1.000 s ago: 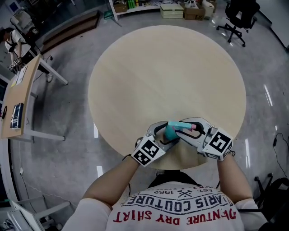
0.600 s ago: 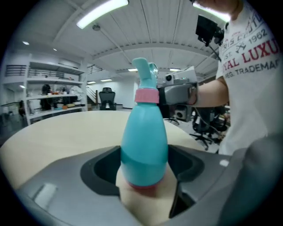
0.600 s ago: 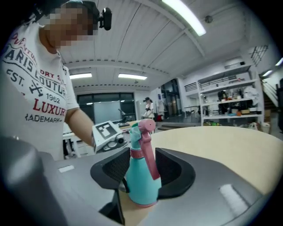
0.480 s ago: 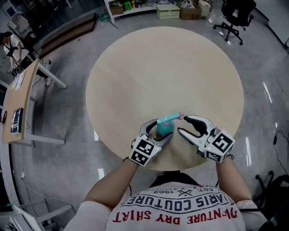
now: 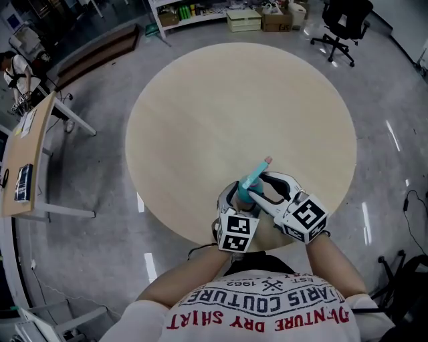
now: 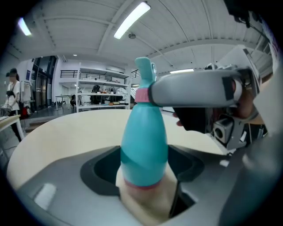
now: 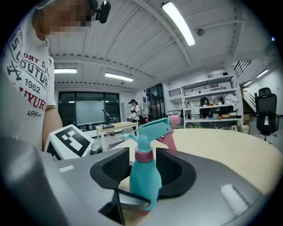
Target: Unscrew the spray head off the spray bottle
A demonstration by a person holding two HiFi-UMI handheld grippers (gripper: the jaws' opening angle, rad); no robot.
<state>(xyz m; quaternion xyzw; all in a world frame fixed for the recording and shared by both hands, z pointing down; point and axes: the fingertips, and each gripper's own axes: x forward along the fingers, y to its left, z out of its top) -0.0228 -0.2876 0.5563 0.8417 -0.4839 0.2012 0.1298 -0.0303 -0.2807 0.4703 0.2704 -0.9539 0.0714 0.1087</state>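
A teal spray bottle [image 5: 245, 190] with a pink collar [image 7: 143, 155] stands near the front edge of the round table [image 5: 234, 100]. Its teal spray head [image 5: 255, 175] points away to the upper right and ends in a pink tip. My left gripper [image 5: 234, 194] is shut on the bottle's body [image 6: 144, 141], which fills the space between its jaws. My right gripper [image 5: 259, 184] stands round the neck from the right. Its jaws are parted, with gaps on both sides of the collar. One right finger [image 6: 199, 88] crosses level with the collar in the left gripper view.
The table's front edge [image 5: 267, 244] runs just under both grippers. A wooden desk [image 5: 27, 147] stands on the floor at the left, with a person [image 5: 15, 70] beyond it. An office chair [image 5: 344, 27] and shelves with boxes [image 5: 244, 17] lie past the table.
The right gripper let go of the spray head, drew away, then came back round the neck. The left gripper swung rightward under the bottle, which turned so that its head points up-right.
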